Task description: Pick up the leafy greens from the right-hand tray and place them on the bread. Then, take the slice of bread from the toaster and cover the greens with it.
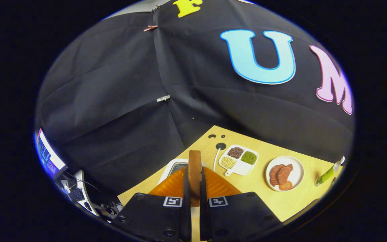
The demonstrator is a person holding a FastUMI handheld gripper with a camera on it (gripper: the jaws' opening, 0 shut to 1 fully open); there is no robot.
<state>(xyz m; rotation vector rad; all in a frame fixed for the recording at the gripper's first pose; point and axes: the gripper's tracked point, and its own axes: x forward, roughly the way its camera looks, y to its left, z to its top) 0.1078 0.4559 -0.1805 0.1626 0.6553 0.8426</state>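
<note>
A slice of bread [195, 168] is held edge-on and upright in the gripper [193, 193], both fingers being pressed against its flat sides; the brown crust is seen rising above the fingertips; just behind the slice a white toaster [173, 168] is partly hidden, with its dark slot seen to the left of the bread; a white cord [216, 160] is seen running from the toaster toward a round hole in the yellow bench [281, 201]; beyond the fingers and to the right, a white divided dish [239, 160] is set on the bench, its three compartments filled with dark brown, green and pale grains; further right a round white plate [285, 173] is laid with brown slices of meat and an orange piece; well apart, near the bench's far right end, a green bottle [328, 173] is seen lying tilted.
</note>
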